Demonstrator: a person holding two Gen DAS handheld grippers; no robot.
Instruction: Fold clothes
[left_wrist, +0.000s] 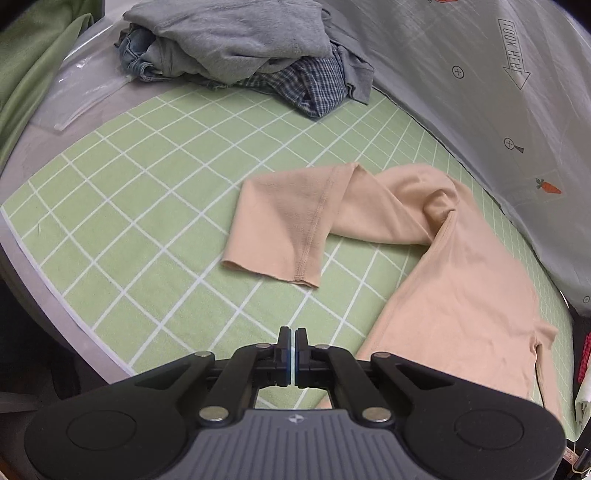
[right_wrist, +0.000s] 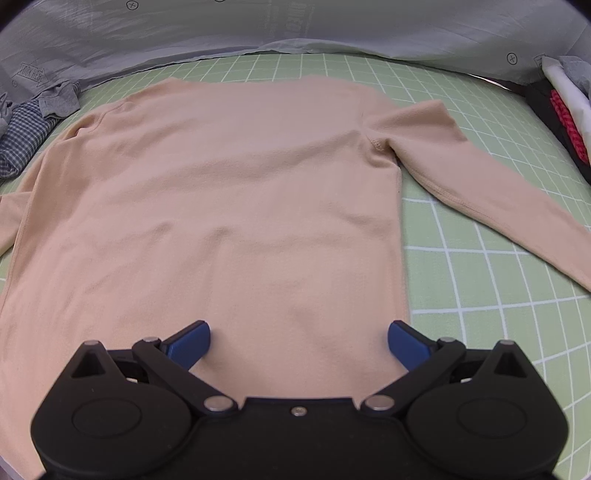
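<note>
A peach long-sleeved shirt (right_wrist: 229, 206) lies flat on the green checked mat (right_wrist: 480, 280), its body spread out. In the right wrist view its right sleeve (right_wrist: 491, 192) runs out to the right. In the left wrist view the shirt (left_wrist: 461, 280) lies at the right, with its left sleeve (left_wrist: 291, 225) bent out to the left. My left gripper (left_wrist: 294, 332) is shut and empty, above the mat just left of the shirt's hem. My right gripper (right_wrist: 298, 338) is open and empty over the lower middle of the shirt's body.
A pile of clothes (left_wrist: 240, 48), grey, denim and blue checked, lies at the mat's far left corner; its edge shows in the right wrist view (right_wrist: 33, 118). A grey printed sheet (left_wrist: 498, 92) hangs behind the mat. Red and white items (right_wrist: 565, 110) sit at the right edge.
</note>
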